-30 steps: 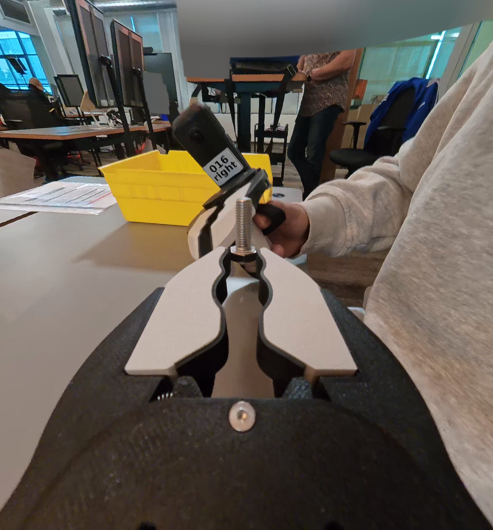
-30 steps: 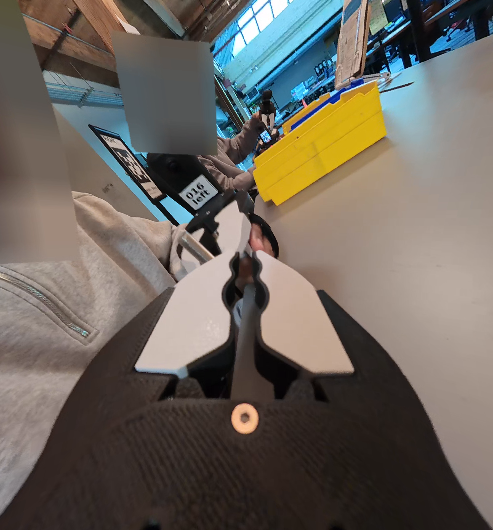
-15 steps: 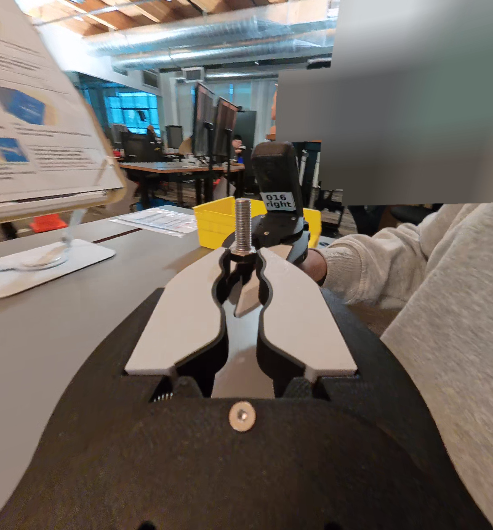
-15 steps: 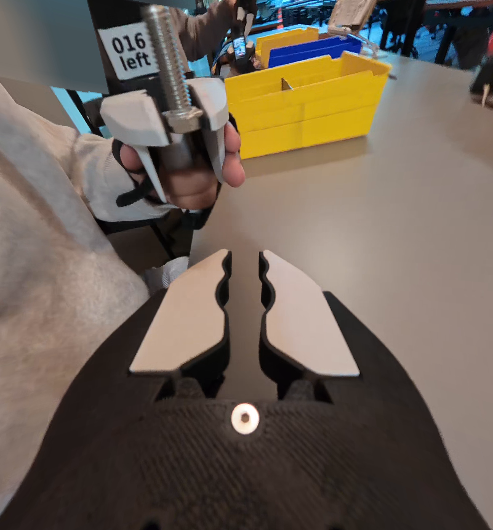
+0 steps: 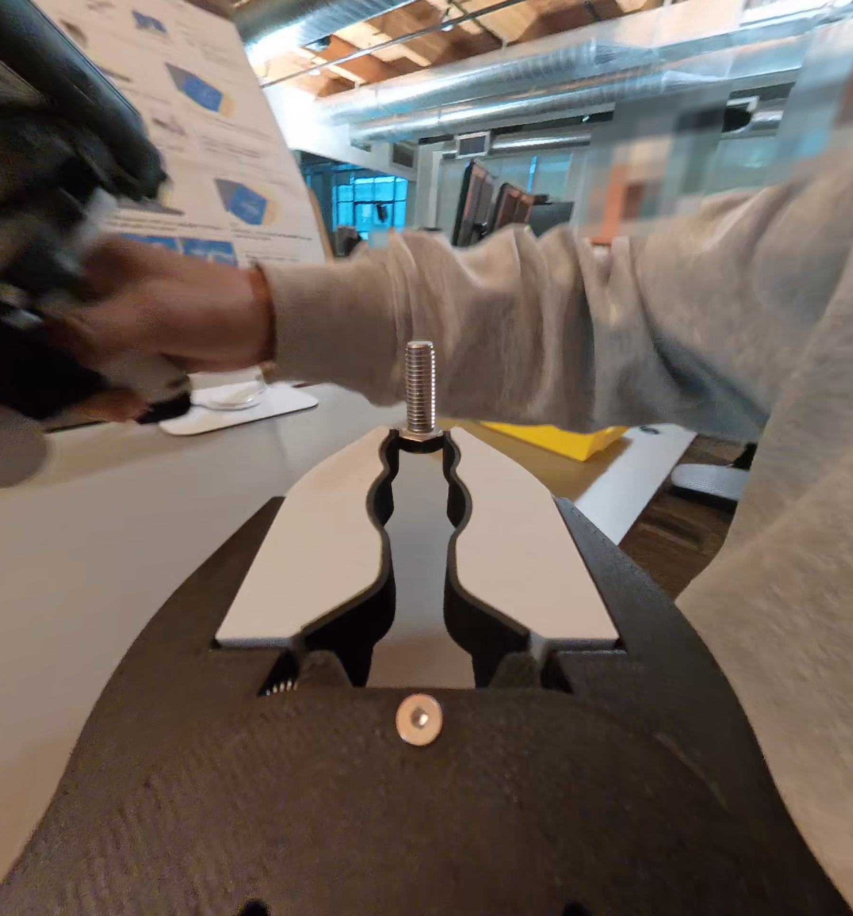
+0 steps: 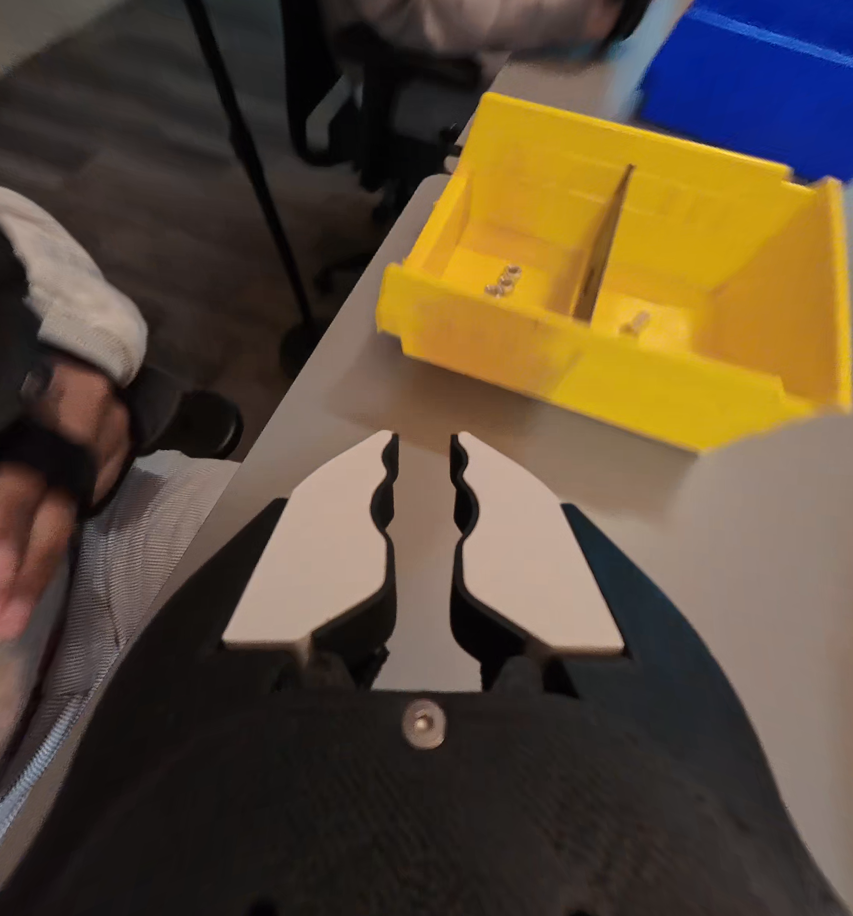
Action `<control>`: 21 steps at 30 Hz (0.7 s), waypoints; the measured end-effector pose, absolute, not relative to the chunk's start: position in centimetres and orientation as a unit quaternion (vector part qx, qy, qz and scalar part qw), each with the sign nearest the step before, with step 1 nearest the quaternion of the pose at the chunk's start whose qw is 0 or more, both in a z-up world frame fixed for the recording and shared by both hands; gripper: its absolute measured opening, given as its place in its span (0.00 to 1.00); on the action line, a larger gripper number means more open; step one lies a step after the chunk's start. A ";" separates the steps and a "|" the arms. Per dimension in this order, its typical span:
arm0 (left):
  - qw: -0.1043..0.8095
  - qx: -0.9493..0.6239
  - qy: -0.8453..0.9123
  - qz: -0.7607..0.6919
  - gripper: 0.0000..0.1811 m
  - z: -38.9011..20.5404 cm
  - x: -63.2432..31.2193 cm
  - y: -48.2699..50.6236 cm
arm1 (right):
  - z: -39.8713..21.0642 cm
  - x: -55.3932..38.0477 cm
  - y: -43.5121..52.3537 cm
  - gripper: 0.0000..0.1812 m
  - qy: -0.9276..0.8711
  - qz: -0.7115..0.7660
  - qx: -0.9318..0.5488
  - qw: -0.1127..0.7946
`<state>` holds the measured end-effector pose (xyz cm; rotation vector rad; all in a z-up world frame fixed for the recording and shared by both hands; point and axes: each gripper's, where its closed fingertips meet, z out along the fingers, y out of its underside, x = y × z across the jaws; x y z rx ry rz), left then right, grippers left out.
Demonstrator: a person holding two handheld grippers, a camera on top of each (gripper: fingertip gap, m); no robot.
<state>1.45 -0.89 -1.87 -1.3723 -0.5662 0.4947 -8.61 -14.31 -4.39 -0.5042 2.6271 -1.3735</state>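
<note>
The left gripper (image 5: 419, 438) is clamping a steel bolt (image 5: 420, 386) between the very tips of its jaws; the bolt's hexagonal part is sitting in the notch at the tips and the threaded shank is standing upright above them. Behind the bolt a grey sleeve (image 5: 538, 322) is crossing the view from the right, and its hand (image 5: 166, 307), blurred, is gripping the black body of the other tool at the left edge. Below the sleeve a grey table (image 5: 92, 545) is showing, with a corner of a yellow bin (image 5: 563, 438) to the right and a white stand base (image 5: 236, 409) carrying a printed sheet (image 5: 206, 148) to the left.

The right gripper (image 6: 423, 438) is holding nothing — its jaws are standing slightly apart with bare table (image 6: 712, 570) showing in the gap. It is hovering above the table, near the open front of the yellow bin (image 6: 662, 391), which is lying just ahead and to the right. A divider is splitting the bin: a few small metal nuts (image 6: 502, 280) are lying in the left compartment, and one bolt-like piece (image 6: 635, 324) in the right. A blue bin (image 6: 771, 84) is sitting behind the yellow one. At the left edge a blurred hand (image 6: 32, 495) in a grey cuff is gripping a black handle.
</note>
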 end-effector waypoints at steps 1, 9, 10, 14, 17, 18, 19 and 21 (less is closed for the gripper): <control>0.700 -0.622 -0.263 0.232 0.09 -2.5 1.1 -1.3 | -4.2 -8.4 -16.1 0.11 0.875 -0.443 -0.181 0.076; 0.687 -0.582 -0.347 0.263 0.09 -3.7 0.7 -6.6 | -6.6 -5.7 -30.9 0.10 0.892 -0.304 -0.330 0.054; 0.683 -0.579 -0.352 0.272 0.09 -3.7 0.9 -7.1 | -8.0 -5.8 -32.3 0.10 0.897 -0.273 -0.346 0.042; 0.682 -0.566 -0.372 0.277 0.09 -3.7 1.7 -8.5 | -13.2 -6.4 -36.4 0.12 0.911 -0.175 -0.374 0.006; 0.687 -0.555 -0.381 0.272 0.09 -3.7 2.5 -9.3 | -15.2 -6.0 -38.8 0.15 0.935 -0.157 -0.315 0.038; 0.688 -0.552 -0.384 0.274 0.09 -3.6 2.8 -9.5 | -15.5 -6.0 -39.5 0.14 0.946 -0.155 -0.279 0.057; 0.688 -0.549 -0.386 0.276 0.09 -3.6 3.1 -9.8 | -15.8 -6.0 -40.0 0.12 0.955 -0.150 -0.244 0.074; 0.691 -0.541 -0.390 0.278 0.09 -3.4 3.6 -10.3 | -16.7 -7.3 -40.3 0.12 0.972 -0.120 -0.191 0.063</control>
